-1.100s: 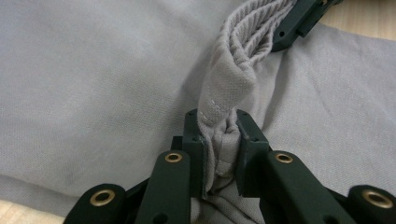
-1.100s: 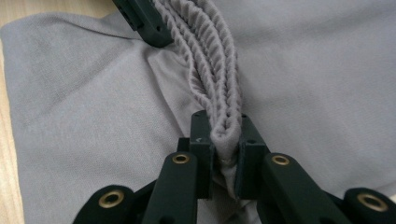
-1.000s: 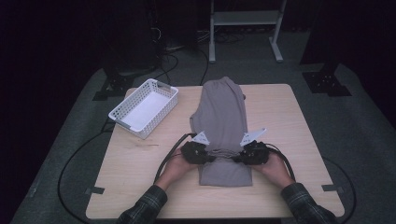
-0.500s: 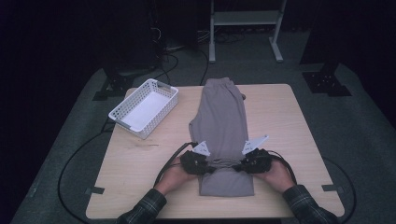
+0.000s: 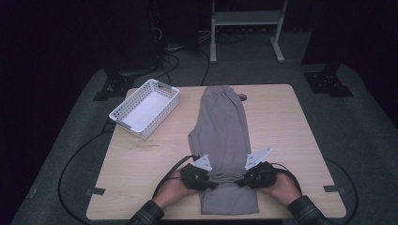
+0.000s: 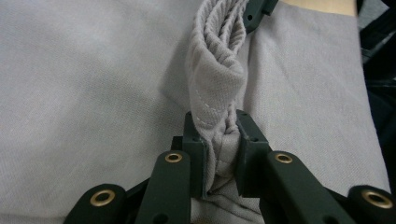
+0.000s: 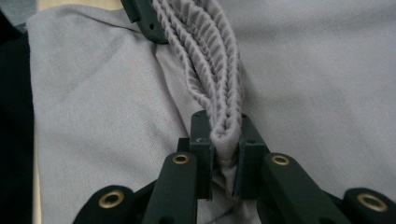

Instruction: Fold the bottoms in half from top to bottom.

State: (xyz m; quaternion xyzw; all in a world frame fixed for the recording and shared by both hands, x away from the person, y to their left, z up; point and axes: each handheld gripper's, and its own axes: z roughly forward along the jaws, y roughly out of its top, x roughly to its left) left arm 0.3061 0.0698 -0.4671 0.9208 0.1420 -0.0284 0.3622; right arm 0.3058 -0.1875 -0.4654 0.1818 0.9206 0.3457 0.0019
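Pale wood table [image 5: 291, 122] — soft grey trousers [image 5: 224, 126] flat; left gripper [image 5: 206, 180], right gripper [image 5: 244, 179] fingers pinching ribbed waistband [image 5: 226, 176] taut.

1. A light wooden table [image 5: 291, 126] is standing on a grey floor mat [image 5: 361, 122], its square top taking up the middle of the high view.
2. A pair of grey trousers [image 5: 224, 126] is lying lengthwise down the table's middle, reaching from near the far edge to the near edge.
3. A white slotted basket [image 5: 144, 108] is sitting at an angle on the far left corner, apart from the trousers.
4. Black cables [image 5: 171, 171] are trailing over the near left part of the tabletop and off its edge.
5. Small dark tape strips [image 5: 95, 191] are sticking to the near corners.
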